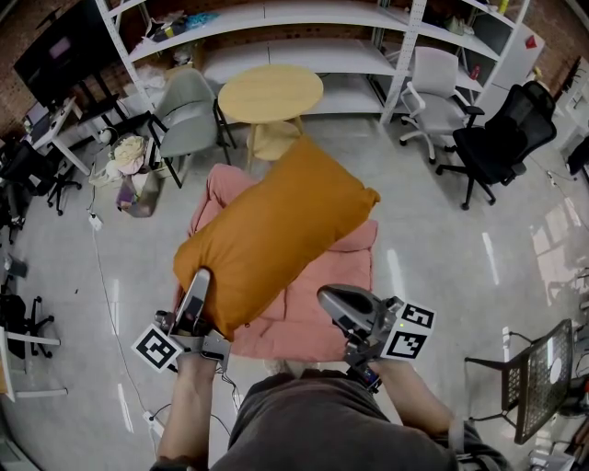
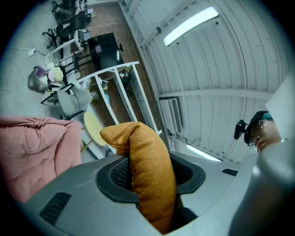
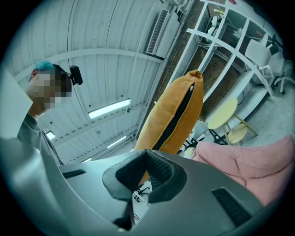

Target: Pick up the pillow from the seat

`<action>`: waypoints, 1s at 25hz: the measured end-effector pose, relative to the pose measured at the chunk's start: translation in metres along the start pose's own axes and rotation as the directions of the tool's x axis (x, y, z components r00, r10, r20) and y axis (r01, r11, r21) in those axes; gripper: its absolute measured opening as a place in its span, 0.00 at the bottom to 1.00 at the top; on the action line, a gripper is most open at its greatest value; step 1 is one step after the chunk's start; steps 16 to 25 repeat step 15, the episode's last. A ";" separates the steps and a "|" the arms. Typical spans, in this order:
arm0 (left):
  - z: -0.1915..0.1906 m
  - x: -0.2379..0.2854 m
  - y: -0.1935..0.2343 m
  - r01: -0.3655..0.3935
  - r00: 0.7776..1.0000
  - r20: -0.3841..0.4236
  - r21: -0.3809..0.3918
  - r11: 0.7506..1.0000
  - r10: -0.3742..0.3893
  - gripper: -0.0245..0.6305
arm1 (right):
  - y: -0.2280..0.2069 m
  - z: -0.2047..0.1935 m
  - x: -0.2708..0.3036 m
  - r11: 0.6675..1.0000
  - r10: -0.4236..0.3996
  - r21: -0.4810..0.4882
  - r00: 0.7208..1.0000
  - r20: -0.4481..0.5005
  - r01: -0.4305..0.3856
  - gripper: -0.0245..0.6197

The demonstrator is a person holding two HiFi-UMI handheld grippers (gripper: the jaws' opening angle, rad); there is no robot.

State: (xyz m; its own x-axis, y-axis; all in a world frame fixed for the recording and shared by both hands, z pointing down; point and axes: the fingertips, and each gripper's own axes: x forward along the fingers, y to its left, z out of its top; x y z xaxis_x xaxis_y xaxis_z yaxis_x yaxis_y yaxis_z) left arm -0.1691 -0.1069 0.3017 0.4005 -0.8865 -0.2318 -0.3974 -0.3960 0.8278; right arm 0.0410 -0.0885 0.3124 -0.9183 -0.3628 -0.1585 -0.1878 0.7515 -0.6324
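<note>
My left hand-held gripper is clamped on a corner of the orange pillow. In the left gripper view the fabric bulges up thick between the two dark pads and fills the gap between them. My right hand-held gripper holds nothing. In its own view its jaws stand only a little apart, with floor showing through the slot and the pillow further out, clear of the pads. From there the pillow stands on edge, with a dark zipper line running down its side.

Each hand-held gripper carries a cube with black-and-white square markers, the only printed patterns I can make out.

From the head view the pillow hangs tilted over the pink seat and covers most of its left half. I cannot tell whether its far edge touches the cushion. The right hand-held gripper hovers over the seat's front right part, just beside the pillow's lower edge.

Beyond the seat stands a round wooden table, with a grey chair to its left. White shelves run along the back wall. A white office chair and a black office chair stand at the right.
</note>
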 end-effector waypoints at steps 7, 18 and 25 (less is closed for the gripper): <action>0.000 -0.001 0.003 -0.005 1.000 -0.004 -0.003 1.000 0.005 0.33 | -0.002 0.001 0.002 1.000 -0.005 0.003 1.000 0.003 0.005 0.06; 0.003 -0.001 0.010 -0.016 1.000 -0.001 -0.006 1.000 0.016 0.33 | -0.008 0.001 0.004 1.000 -0.011 0.005 1.000 0.002 0.011 0.06; 0.003 -0.001 0.010 -0.016 1.000 -0.001 -0.006 1.000 0.016 0.33 | -0.008 0.001 0.004 1.000 -0.011 0.005 1.000 0.002 0.011 0.06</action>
